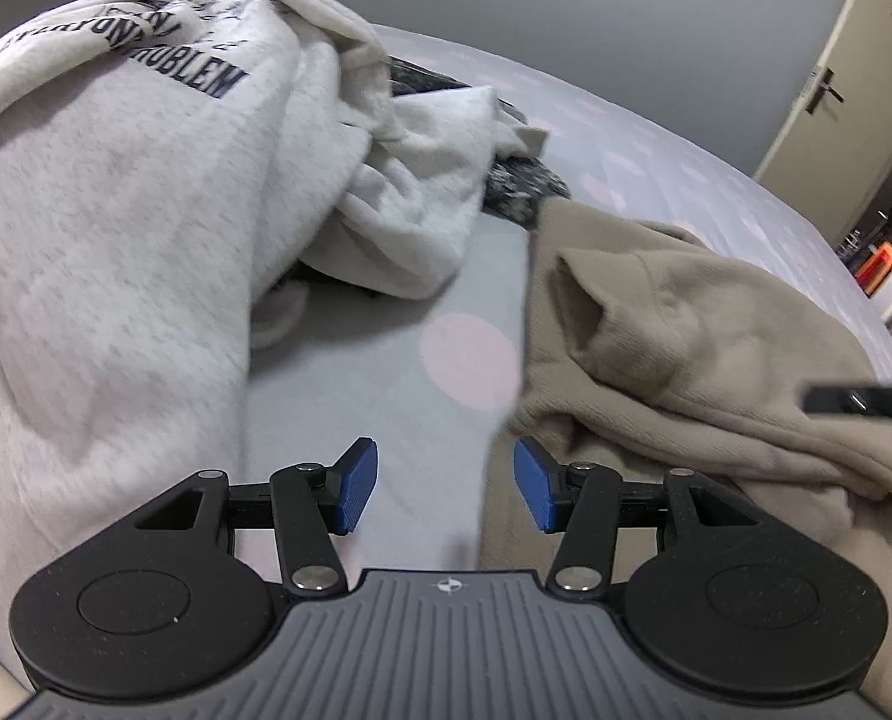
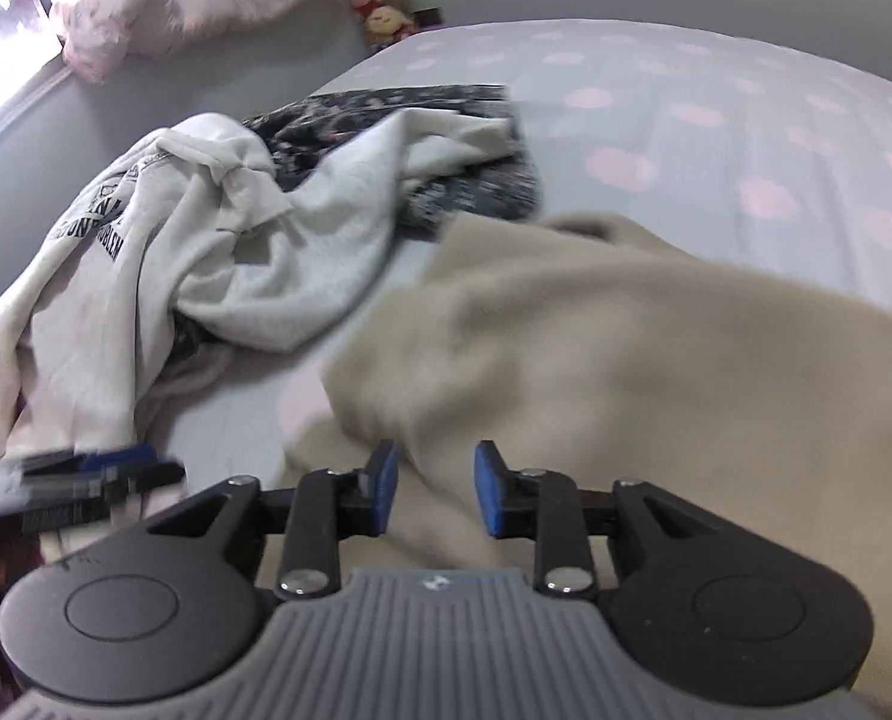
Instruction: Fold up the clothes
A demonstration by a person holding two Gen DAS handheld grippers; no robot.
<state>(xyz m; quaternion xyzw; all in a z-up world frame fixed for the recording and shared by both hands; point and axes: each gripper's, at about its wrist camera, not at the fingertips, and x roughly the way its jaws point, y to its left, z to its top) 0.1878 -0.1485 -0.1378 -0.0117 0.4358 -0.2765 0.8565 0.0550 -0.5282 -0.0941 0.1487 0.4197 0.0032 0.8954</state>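
1. Beige fleece garment (image 2: 595, 372) lies rumpled at lower right of our right view, on the dotted bedsheet (image 2: 715, 138).
2. Our right gripper (image 2: 435, 489) hangs open over it, nothing pinched; closing here, we risk grabbing several layers.
3. Our left gripper (image 1: 446, 483) is open beside its edge.
4. White sweatshirt (image 1: 122, 228) nearby could snag.
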